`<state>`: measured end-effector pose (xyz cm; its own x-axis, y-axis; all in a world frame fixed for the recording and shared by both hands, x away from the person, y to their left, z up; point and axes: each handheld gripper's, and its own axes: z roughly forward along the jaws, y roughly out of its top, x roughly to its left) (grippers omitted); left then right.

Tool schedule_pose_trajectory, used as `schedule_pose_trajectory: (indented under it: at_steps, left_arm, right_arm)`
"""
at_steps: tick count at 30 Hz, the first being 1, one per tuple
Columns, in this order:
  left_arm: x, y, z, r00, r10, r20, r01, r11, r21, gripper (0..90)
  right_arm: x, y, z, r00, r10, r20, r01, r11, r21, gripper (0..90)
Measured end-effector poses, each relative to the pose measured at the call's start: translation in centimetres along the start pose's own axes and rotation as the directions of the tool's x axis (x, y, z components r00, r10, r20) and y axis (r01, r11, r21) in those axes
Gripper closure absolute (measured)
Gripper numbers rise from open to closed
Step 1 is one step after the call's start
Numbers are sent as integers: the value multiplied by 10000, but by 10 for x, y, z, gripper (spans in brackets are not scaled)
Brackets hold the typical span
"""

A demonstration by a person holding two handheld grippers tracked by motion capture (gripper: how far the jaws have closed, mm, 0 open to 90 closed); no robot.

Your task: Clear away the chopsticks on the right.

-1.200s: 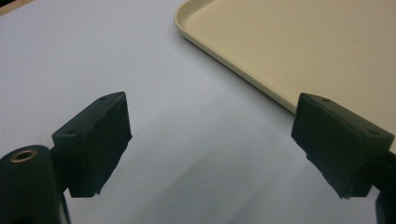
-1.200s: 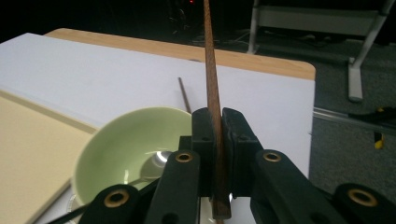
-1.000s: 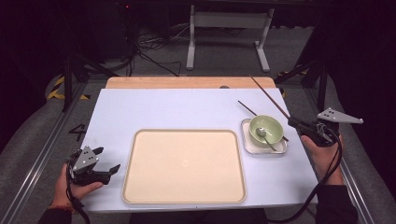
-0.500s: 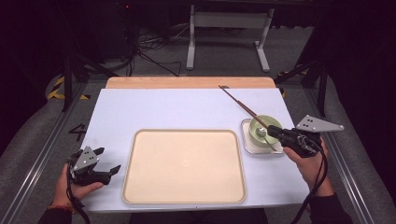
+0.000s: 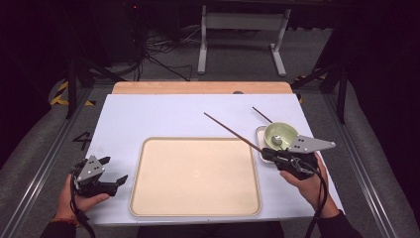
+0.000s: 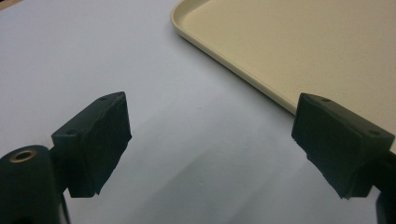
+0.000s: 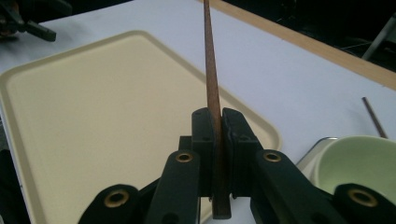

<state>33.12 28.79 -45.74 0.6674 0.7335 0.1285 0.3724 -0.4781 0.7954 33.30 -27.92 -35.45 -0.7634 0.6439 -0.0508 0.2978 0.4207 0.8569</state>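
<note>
- Chopstick pinched between right tongs, pads pressed together on its thick end; thin end points to upper left of the high view, over the tray's right part. Gripped at the end so the whole shaft can be laid flat on the tray, probably.
- Right tongs sit at center right of the high view, just left of the green bowl.
- Second chopstick lies on the tabletop above the bowl, partly hidden behind it; likely next pick.
- Bowl stands in a small square dish with what looks like a spoon inside; too small to be sure.
- Beige tray empty, bottom center, within reach of both hands as the drop zone.
- Left tongs spread wide, nothing between pads, resting low at lower left beside the tray's edge; idle, kept out of the way.
</note>
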Motion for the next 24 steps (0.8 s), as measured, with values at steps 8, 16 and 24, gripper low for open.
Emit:
schedule_pose_trajectory:
  at_steps: [8,16,24]
  left_arm:
    - [0,1,-1,10000,37,-28,-37,10000,22,126]
    - [-2,1,0,10000,4,-36,-4,10000,64,129]
    - [-3,1,-1,10000,27,-24,-27,10000,15,128]
  right_arm:
    - [24,-13,30,9981,-343,-519,384,9960,807,845]
    - [37,-32,53,9963,-76,-858,197,9898,1413,845]
    - [45,-40,65,9975,-109,-703,230,9844,1747,843]
